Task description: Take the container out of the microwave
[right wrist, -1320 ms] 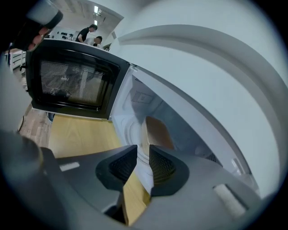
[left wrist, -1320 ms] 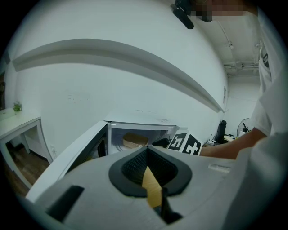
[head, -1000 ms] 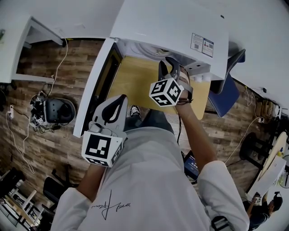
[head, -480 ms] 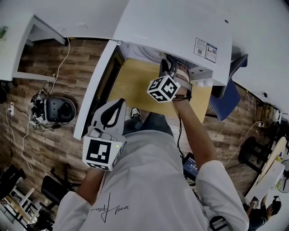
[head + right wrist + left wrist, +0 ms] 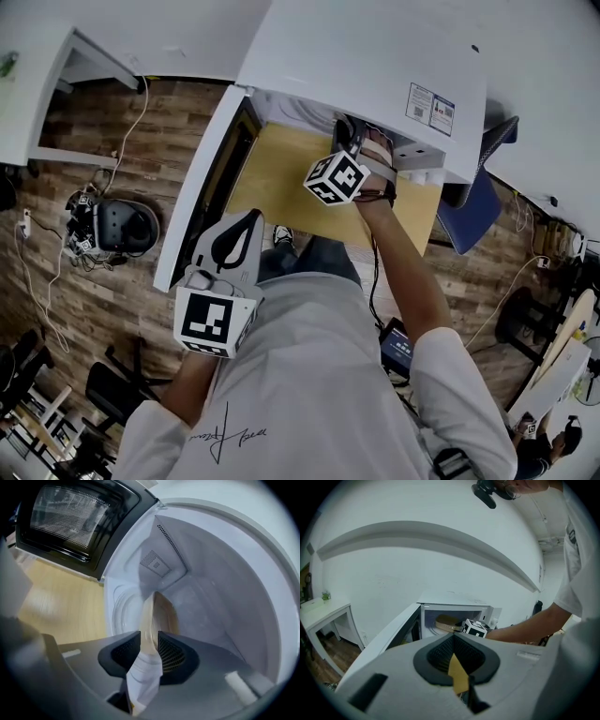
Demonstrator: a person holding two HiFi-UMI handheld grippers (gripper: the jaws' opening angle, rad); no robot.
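Observation:
A white microwave (image 5: 366, 66) stands on a wooden table (image 5: 277, 183) with its door (image 5: 202, 187) swung open to the left. Inside the cavity sits a tan container (image 5: 157, 613), also seen past the door in the left gripper view (image 5: 445, 622). My right gripper (image 5: 149, 637) reaches into the cavity, and its jaws are opening with the container's rim between the pads. In the head view its tips (image 5: 348, 131) go under the microwave's top. My left gripper (image 5: 251, 217) hangs back by the door's front edge, shut (image 5: 453, 638) and empty.
The open door (image 5: 79, 517) with its dark mesh window stands left of my right hand. A blue chair (image 5: 469, 202) is at the table's right. A white desk (image 5: 56, 103) and a dark device with cables (image 5: 122, 230) are on the wood floor at left.
My right gripper has pushed farther into the microwave and rolled a little. The left gripper has stayed where it was.

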